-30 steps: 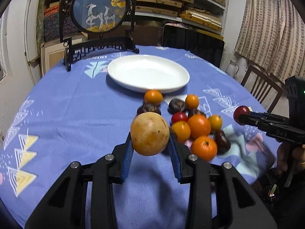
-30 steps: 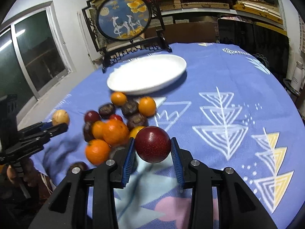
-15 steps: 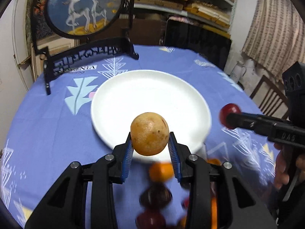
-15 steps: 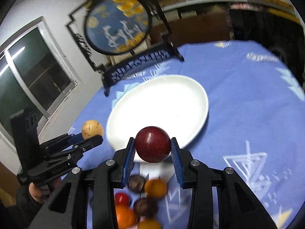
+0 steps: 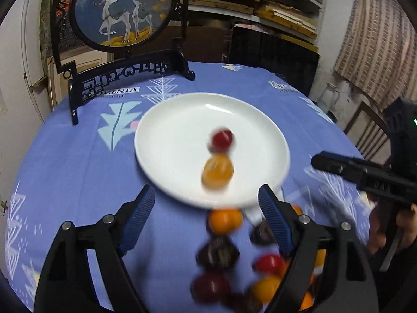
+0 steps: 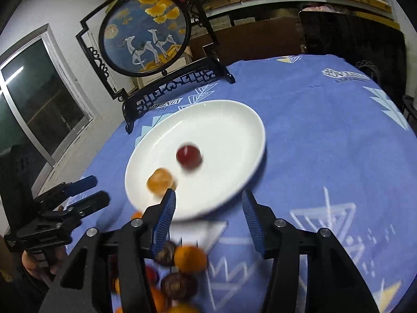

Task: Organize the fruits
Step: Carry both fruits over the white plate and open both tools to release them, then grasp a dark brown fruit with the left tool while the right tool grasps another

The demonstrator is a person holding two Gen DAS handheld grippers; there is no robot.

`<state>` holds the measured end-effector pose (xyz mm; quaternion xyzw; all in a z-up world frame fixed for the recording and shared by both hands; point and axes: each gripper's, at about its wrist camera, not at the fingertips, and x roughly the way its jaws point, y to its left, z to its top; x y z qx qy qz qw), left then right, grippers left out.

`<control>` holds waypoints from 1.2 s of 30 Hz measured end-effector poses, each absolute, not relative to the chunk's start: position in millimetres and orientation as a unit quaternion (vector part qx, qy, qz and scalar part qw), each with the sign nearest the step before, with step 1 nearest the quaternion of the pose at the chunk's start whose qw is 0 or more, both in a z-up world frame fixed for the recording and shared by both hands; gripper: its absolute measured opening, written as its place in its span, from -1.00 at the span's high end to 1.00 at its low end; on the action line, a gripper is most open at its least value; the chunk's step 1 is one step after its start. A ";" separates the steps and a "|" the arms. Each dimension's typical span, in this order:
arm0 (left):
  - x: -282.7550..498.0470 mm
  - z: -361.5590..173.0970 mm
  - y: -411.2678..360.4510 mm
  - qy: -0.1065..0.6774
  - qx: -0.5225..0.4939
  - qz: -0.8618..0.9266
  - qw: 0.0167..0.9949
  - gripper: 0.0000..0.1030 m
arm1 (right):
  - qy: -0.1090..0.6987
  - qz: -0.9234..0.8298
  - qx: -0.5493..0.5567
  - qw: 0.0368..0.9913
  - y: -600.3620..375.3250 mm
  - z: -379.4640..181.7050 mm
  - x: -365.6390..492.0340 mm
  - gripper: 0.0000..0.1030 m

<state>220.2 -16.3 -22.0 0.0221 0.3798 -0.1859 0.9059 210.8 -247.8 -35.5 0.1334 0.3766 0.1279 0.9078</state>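
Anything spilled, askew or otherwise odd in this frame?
Nothing spilled. The yellow-brown round fruit and dark red round fruit on the white plate are motion-blurred, possibly unsettled. Both grippers are open.

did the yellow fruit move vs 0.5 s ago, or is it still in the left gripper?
Yes. The yellow fruit has left the left gripper, whose jaws are now open, and lies on the white plate just in front of the red fruit.

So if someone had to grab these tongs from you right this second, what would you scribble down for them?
Left tongs: open, holding nothing.
Right tongs: open, holding nothing.
White plate: holds the yellow fruit and the red fruit, both blurred.
Done: two fruits plated.
Left: the pile of oranges and dark fruits on the blue tablecloth, just short of the plate.
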 end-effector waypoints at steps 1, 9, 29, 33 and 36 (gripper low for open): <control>210.7 -22.9 -14.2 0.380 0.025 -0.189 0.905 -0.54 | 0.376 0.128 0.135 0.908 -249.2 -35.3 202.7 -0.11; 109.3 -36.8 -12.4 0.367 0.081 -0.238 0.896 -0.54 | 0.371 0.118 0.133 0.912 -254.2 -43.9 134.5 -0.14; 44.7 -86.2 -50.8 0.413 0.113 -0.290 0.856 0.08 | 0.373 0.090 0.151 0.911 -272.6 -62.8 69.4 -0.25; 38.5 -80.5 -49.3 0.399 0.107 -0.294 0.862 0.19 | 0.380 0.102 0.147 0.908 -267.6 -66.0 67.0 -0.25; 34.7 -67.7 -39.7 0.381 0.092 -0.293 0.872 0.19 | 0.388 0.133 0.133 0.902 -251.9 -68.5 66.3 -0.25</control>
